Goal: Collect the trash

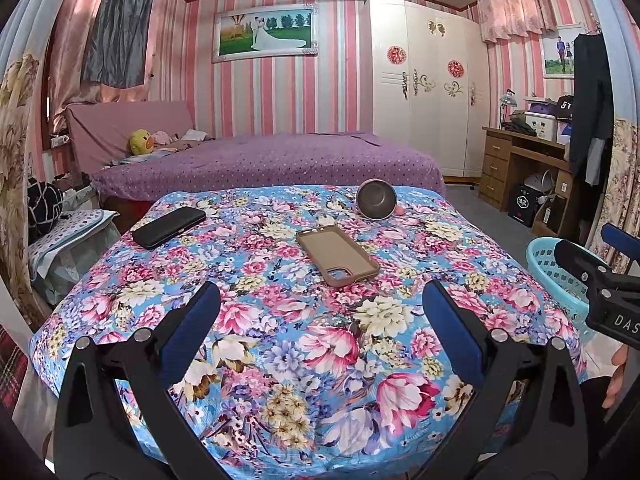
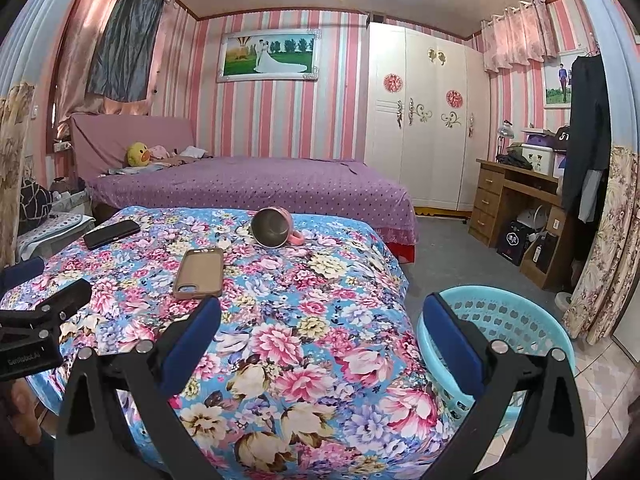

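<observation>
- On the flowered cloth [image 1: 304, 360] lie three things: a black phone [image 1: 168, 227] at the far left, a brown phone case [image 1: 338, 257] in the middle, and a tipped metal cup [image 1: 377, 199] with a pink handle at the far edge.
- A pale blue basket [image 2: 500, 320] stands on the floor just beside the table's right side; it looks like the bin for the trash.
- Nothing here is plainly litter. My guess is that the empty brown phone case is the thing to collect, but that is only a guess.
- The left gripper [image 1: 320, 320] is spread wide and holds nothing. The case lies straight ahead of it and slightly right, near but apart.
- The right gripper [image 2: 320, 332] is also spread wide and empty. Seen from it, the case [image 2: 200, 274] lies ahead and to the left, farther off.
- The case's long axis runs near to far, slanting a little, camera hole at the near end.
- The left gripper appears nearer; its fingers would close across the case's short width with only a slight turn.
- The right gripper hangs close to the basket, its right finger [image 2: 448, 336] over the rim in view.
</observation>
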Demonstrator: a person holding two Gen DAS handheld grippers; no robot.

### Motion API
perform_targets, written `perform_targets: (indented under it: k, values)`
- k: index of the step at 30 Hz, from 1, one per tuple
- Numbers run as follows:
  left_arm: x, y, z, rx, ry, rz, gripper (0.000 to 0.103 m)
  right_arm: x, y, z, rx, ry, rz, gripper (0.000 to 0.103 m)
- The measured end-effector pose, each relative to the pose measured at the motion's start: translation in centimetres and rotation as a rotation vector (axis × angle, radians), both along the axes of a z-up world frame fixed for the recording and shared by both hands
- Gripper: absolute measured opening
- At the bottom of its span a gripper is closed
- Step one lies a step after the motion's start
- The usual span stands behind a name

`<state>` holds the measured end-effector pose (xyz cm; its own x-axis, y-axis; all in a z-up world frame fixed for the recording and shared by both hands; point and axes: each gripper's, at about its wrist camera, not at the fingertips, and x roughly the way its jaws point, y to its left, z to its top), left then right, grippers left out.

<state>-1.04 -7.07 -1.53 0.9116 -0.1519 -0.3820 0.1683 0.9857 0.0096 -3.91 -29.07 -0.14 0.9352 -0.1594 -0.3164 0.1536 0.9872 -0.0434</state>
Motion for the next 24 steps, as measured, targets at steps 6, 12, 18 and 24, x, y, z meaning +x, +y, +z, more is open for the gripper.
perform_targets:
  k: [6,12,18,24]
  values:
    - [-0.01,0.02,0.08,-0.001,-0.002,0.0,0.098,0.01,-0.02,0.0,-0.001,0.0,0.0,0.099]
    - [-0.03,0.0,0.08,0.002,-0.002,0.0,0.098,-0.02,-0.04,0.0,-0.004,0.0,-0.001,0.099]
    - [-0.06,0.04,0.1,-0.001,-0.002,0.001,0.098,-0.01,-0.02,-0.03,-0.003,0.001,0.0,0.099]
    - [-0.09,0.07,0.21,0.002,-0.005,0.0,0.098,-0.02,-0.05,0.0,-0.004,-0.001,0.0,0.099]
